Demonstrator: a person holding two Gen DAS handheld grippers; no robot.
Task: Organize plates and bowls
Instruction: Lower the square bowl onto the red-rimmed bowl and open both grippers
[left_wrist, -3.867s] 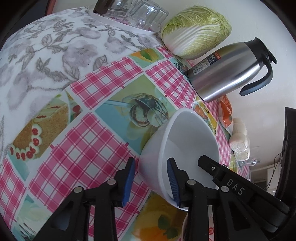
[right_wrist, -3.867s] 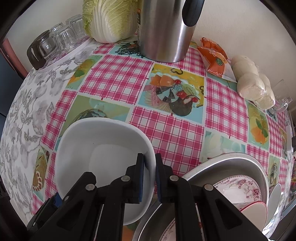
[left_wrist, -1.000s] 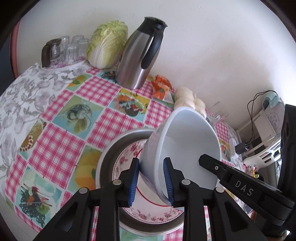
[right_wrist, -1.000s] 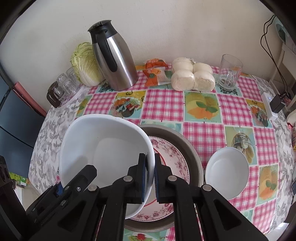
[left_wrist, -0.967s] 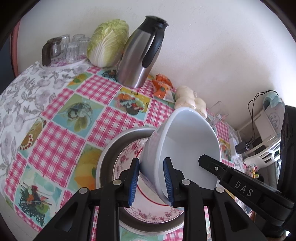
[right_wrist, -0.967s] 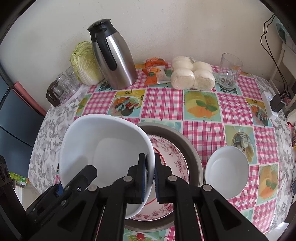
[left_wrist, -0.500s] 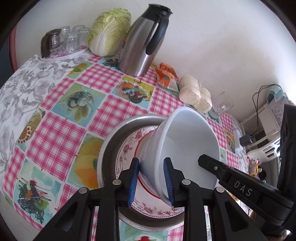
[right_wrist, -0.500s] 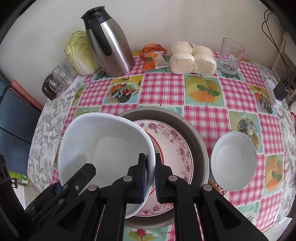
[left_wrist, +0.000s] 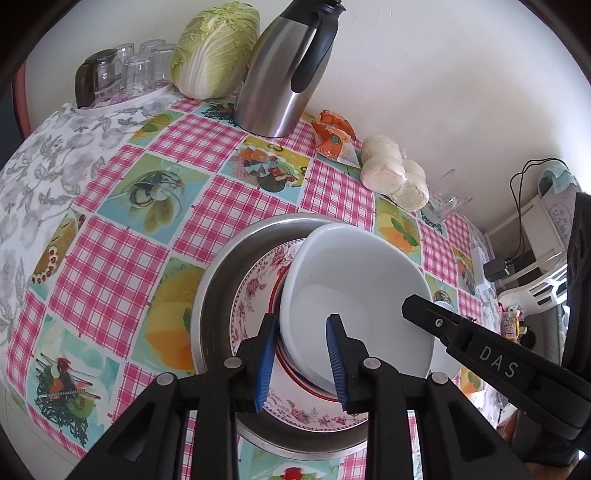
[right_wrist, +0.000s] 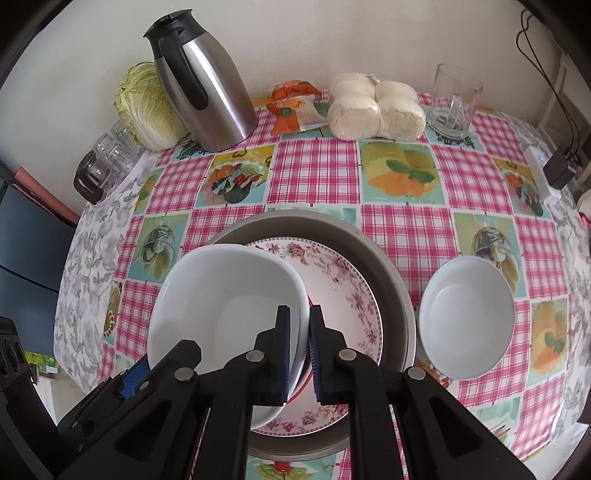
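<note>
Coming down from mid-air, the big white bowl (right_wrist: 225, 295) now sat on the flowered plate (right_wrist: 343, 291) inside the metal pan (right_wrist: 391, 266); both the left hand-held gripper (left_wrist: 301, 360) and the right hand-held gripper (right_wrist: 300, 347) remained clamped on its rim, so release seemed next.

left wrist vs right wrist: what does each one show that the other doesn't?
Left wrist only: the white rack and clutter beyond the table's edge. Right wrist only: the small white bowl standing clear on the cloth, beside the metal basin. Both: the large white bowl over the floral plate, gripped by the left gripper and right gripper, plus the thermos.
</note>
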